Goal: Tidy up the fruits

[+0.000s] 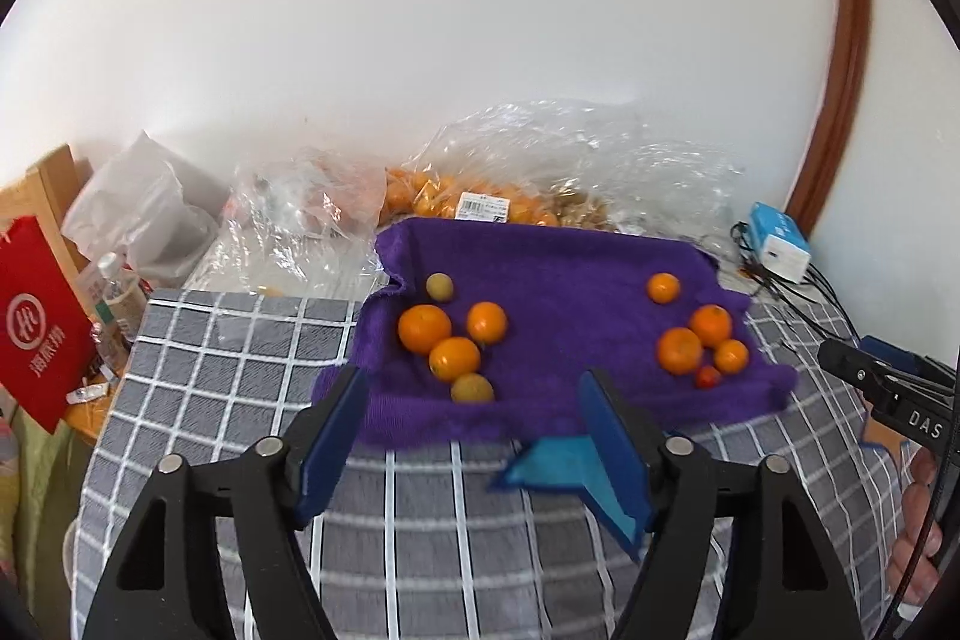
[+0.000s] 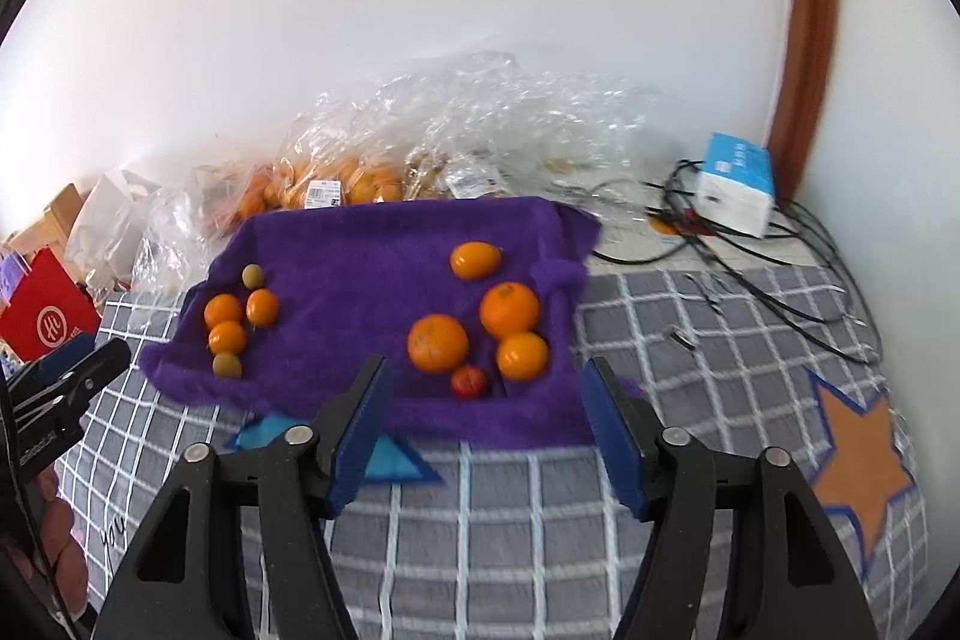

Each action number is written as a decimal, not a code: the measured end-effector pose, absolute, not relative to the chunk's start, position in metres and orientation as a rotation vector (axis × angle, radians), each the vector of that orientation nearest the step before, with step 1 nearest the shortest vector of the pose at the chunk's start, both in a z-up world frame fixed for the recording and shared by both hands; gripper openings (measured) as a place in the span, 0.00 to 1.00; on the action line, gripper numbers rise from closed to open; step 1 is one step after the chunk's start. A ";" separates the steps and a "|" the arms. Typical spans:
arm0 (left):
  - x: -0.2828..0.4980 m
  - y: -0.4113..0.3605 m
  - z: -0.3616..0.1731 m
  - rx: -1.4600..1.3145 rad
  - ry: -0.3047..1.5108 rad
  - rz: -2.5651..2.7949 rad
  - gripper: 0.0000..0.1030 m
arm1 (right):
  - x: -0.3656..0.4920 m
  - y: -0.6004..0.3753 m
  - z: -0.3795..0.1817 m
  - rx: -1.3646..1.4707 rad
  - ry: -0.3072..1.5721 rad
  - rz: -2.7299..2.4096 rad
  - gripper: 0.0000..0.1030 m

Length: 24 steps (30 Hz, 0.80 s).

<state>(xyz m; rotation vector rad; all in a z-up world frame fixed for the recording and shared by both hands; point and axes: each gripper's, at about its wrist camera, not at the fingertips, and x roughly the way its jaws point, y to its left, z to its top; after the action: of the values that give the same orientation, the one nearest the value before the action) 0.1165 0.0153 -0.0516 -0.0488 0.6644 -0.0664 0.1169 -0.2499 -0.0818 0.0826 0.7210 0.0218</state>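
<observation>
A purple towel (image 1: 558, 280) (image 2: 384, 244) lies on the checked tablecloth. On its left are three oranges (image 1: 424, 328) (image 2: 223, 311) and two small yellow-green fruits (image 1: 472, 389) (image 2: 227, 365). On its right are several oranges (image 1: 679, 350) (image 2: 437, 343) and one small red fruit (image 1: 708, 376) (image 2: 468, 381). My left gripper (image 1: 474, 403) is open and empty, just in front of the towel's near edge by the left group. My right gripper (image 2: 486, 394) is open and empty, near the red fruit at the towel's near edge.
Clear plastic bags of oranges (image 1: 480, 202) (image 2: 336, 184) lie behind the towel against the wall. A blue-white box with cables (image 1: 780, 244) (image 2: 735, 187) is at the back right. A red bag (image 1: 36, 334) and bottles stand at the left. An orange star patch (image 2: 858, 466) marks the cloth.
</observation>
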 end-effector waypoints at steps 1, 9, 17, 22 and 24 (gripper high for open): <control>0.109 0.014 -0.049 -0.045 0.659 -0.071 0.75 | 0.106 -0.251 -0.079 0.082 0.705 0.020 0.83; 0.054 -0.007 -0.028 0.008 0.620 -0.064 0.91 | 0.044 -0.255 -0.061 0.054 0.642 -0.005 0.95; 0.021 -0.016 -0.016 0.028 0.599 -0.061 0.93 | 0.006 -0.254 -0.050 0.024 0.623 -0.035 0.98; 0.016 -0.018 -0.014 0.035 0.589 -0.055 0.93 | -0.002 -0.254 -0.050 0.023 0.622 -0.039 0.98; 0.015 -0.017 -0.012 0.030 0.588 -0.053 0.93 | -0.002 -0.256 -0.051 0.024 0.620 -0.042 0.98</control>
<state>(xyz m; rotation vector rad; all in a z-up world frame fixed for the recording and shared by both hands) 0.0154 -0.0171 -0.0124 0.0304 0.5881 -0.0534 -0.0022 -0.2556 -0.0509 0.0240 0.6203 -0.0421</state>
